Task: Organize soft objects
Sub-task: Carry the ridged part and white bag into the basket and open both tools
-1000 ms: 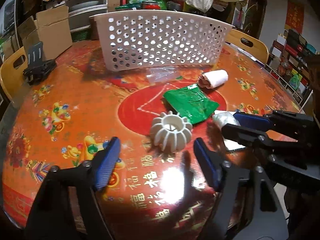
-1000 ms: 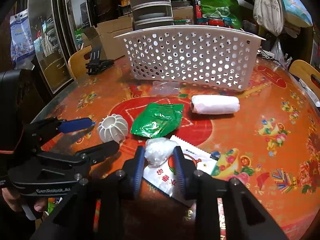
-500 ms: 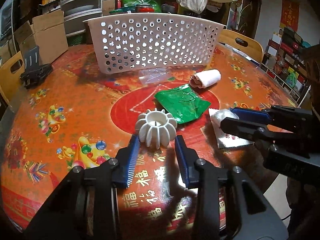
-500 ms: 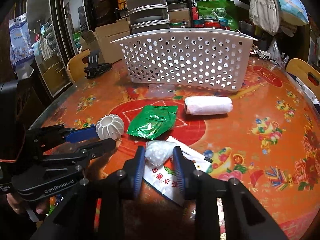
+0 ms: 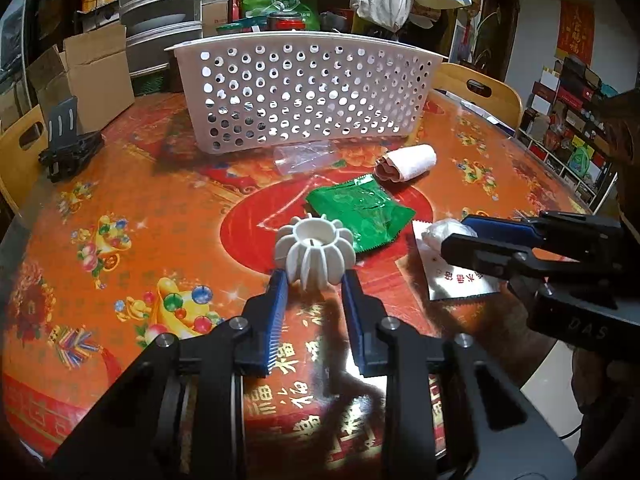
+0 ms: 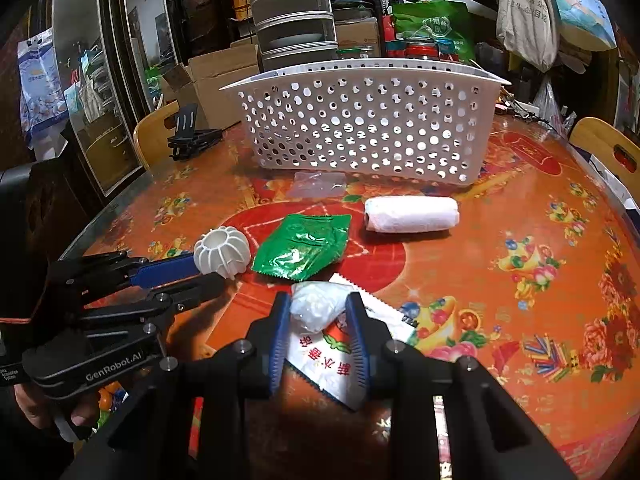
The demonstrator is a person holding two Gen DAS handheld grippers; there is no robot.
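Observation:
My left gripper [image 5: 313,280] is shut on a white ribbed ball [image 5: 315,256], its blue pads against both sides; the ball also shows in the right wrist view [image 6: 222,254]. My right gripper [image 6: 318,302] is shut on a crumpled white plastic bag [image 6: 318,305], which lies over a white printed sachet [image 6: 340,360]. The bag also shows in the left wrist view [image 5: 444,229]. A green packet [image 5: 360,214] and a rolled white towel [image 5: 408,163] lie in the table's middle. A white perforated basket [image 5: 304,92] stands at the back.
A clear plastic wrapper [image 5: 302,157] lies in front of the basket. A black holder [image 5: 66,146] sits at the far left. Wooden chairs [image 5: 478,88], cardboard boxes [image 5: 86,76] and cluttered shelves ring the round orange table [image 5: 120,200].
My left gripper moved forward around the white ribbed ball and closed on it. My right gripper stays shut on the white plastic bag.

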